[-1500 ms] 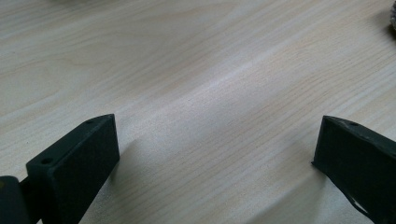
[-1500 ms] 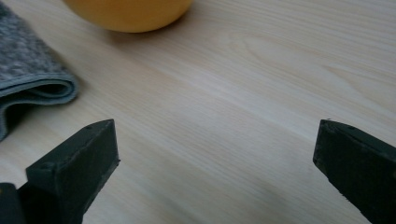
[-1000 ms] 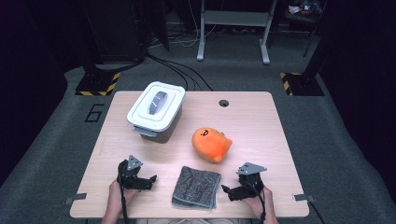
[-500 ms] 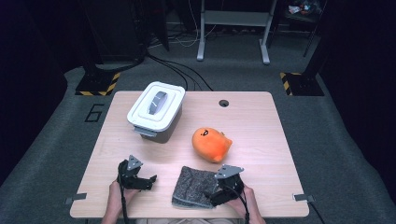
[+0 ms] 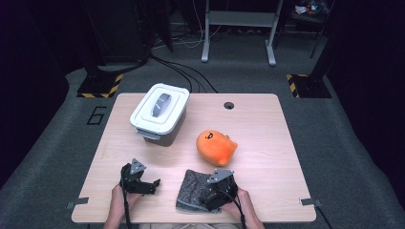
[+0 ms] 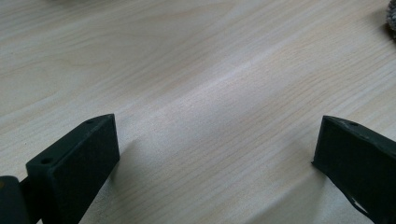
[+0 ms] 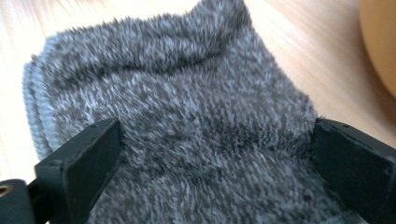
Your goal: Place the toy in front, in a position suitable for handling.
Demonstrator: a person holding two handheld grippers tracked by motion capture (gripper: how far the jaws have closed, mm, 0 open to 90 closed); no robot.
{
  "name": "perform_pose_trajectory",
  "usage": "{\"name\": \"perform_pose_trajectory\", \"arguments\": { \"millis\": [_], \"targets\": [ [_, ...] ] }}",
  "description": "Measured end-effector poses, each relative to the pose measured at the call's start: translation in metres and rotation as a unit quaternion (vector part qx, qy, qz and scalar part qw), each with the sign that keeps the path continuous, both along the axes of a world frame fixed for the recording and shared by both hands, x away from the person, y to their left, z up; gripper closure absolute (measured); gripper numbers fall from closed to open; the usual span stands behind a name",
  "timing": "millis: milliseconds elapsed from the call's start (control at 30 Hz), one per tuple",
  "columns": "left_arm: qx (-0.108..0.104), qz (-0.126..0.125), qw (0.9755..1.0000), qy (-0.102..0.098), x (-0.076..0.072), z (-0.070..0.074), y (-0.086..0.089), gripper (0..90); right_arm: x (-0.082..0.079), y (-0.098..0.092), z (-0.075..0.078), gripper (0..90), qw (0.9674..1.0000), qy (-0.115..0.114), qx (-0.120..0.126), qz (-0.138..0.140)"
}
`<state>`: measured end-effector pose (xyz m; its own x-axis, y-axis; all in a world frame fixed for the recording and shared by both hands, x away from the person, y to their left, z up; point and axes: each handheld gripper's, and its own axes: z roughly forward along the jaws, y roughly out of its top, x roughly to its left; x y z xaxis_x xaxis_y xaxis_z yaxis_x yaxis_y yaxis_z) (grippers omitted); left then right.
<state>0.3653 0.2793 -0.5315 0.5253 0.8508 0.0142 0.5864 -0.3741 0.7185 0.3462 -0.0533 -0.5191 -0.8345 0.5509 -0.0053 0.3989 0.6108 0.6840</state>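
My left tongs rest wide apart on the bare surface. The white box sits far back, lid on, so I can't see inside. My right tongs are wide apart over the fuzzy grey cloth near my edge. I think I should press down, then pinch plenty of fluff so it won't slip.

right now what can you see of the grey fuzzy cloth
The grey fuzzy cloth is a folded, fleecy fabric with a paler ribbed edge, lying flat near the front edge of the wooden table, just in front of the orange plush toy. The right gripper is over it, jaws open and spread across its pile.
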Motion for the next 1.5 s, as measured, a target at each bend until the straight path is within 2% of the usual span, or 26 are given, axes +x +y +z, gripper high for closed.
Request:
{"name": "perform_pose_trajectory", "arguments": {
  "millis": [133,300,667,767,833,867,933,1167,1500],
  "targets": [
    [0.000,0.000,1.0000,0.000,0.000,0.000,0.000,0.0,-0.001,-0.001,-0.002,9.1,1.0000,-0.007,-0.001,-0.003],
    [0.000,0.000,1.0000,0.000,0.000,0.000,0.000,0.0,-0.001,-0.003,-0.001,19.2,1.0000,-0.001,-0.001,-0.005],
    [0.001,-0.002,1.0000,0.000,0.000,0.000,0.000,0.0,0.001,-0.011,0.003,58.4,0.9998,-0.005,0.009,-0.014],
    [-0.001,-0.001,1.0000,0.000,0.001,0.000,0.000,0.0,0.001,-0.012,0.002,65.5,0.9998,-0.003,0.018,-0.013],
    [-0.002,0.000,1.0000,0.000,0.000,0.000,0.000,0.0,0.002,-0.014,0.003,67.7,0.9998,-0.007,0.020,-0.006],
    [-0.001,-0.001,1.0000,0.000,0.001,0.000,0.000,0.0,0.001,-0.014,0.003,68.5,0.9995,-0.002,0.027,-0.015],
    [-0.001,-0.001,1.0000,-0.001,0.001,0.000,0.000,0.0,0.002,-0.016,0.004,69.6,0.9994,-0.003,0.032,-0.010],
    [-0.001,-0.001,1.0000,-0.001,0.001,0.000,0.000,0.0,-0.001,-0.025,0.010,70.6,0.9990,-0.001,0.045,-0.004],
    [-0.001,-0.001,1.0000,-0.001,0.001,0.000,0.000,0.0,-0.007,-0.042,0.021,70.7,0.9990,0.000,0.045,0.000]
  ]
}}
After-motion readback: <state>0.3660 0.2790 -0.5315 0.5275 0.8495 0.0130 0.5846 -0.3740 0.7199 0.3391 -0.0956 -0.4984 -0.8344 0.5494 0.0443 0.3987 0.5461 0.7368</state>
